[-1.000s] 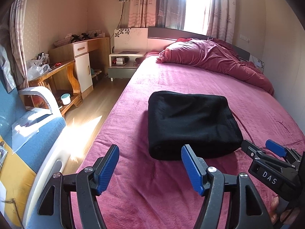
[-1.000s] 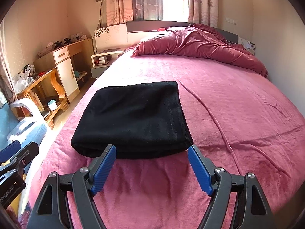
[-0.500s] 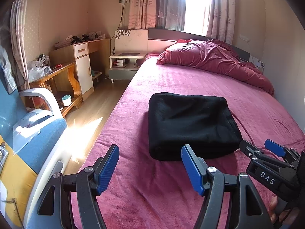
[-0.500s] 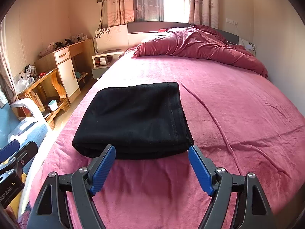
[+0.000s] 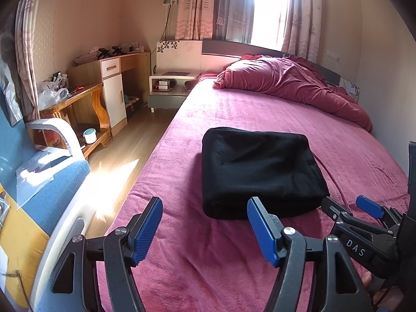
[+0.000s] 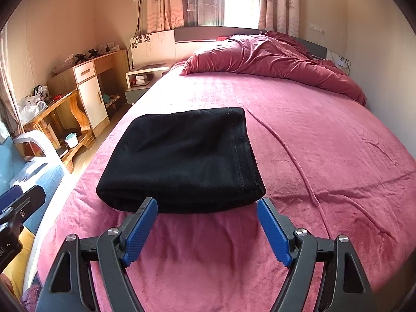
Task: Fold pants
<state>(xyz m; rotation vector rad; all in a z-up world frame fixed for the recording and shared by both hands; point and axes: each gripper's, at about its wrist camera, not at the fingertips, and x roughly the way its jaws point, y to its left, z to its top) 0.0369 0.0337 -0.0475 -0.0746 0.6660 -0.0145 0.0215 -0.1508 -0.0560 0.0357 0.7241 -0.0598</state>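
The black pants [image 5: 260,171] lie folded into a thick rectangle on the pink bed cover [image 5: 213,254]; they also show in the right wrist view [image 6: 182,161]. My left gripper [image 5: 204,223] is open and empty, a little short of the pants' near left edge. My right gripper [image 6: 208,223] is open and empty, just short of the pants' near edge. The right gripper also shows at the lower right of the left wrist view [image 5: 348,208].
A bunched red duvet [image 5: 286,83] lies at the bed's head. A nightstand [image 5: 169,88], wooden desk [image 5: 104,83] and low table [image 5: 75,109] stand left of the bed. A blue chair [image 5: 44,182] is near left. A wall [image 6: 384,52] borders the bed's right side.
Both grippers have drawn back slightly from the folded pants and risen a little. The pants have not moved. Both grippers stay open.
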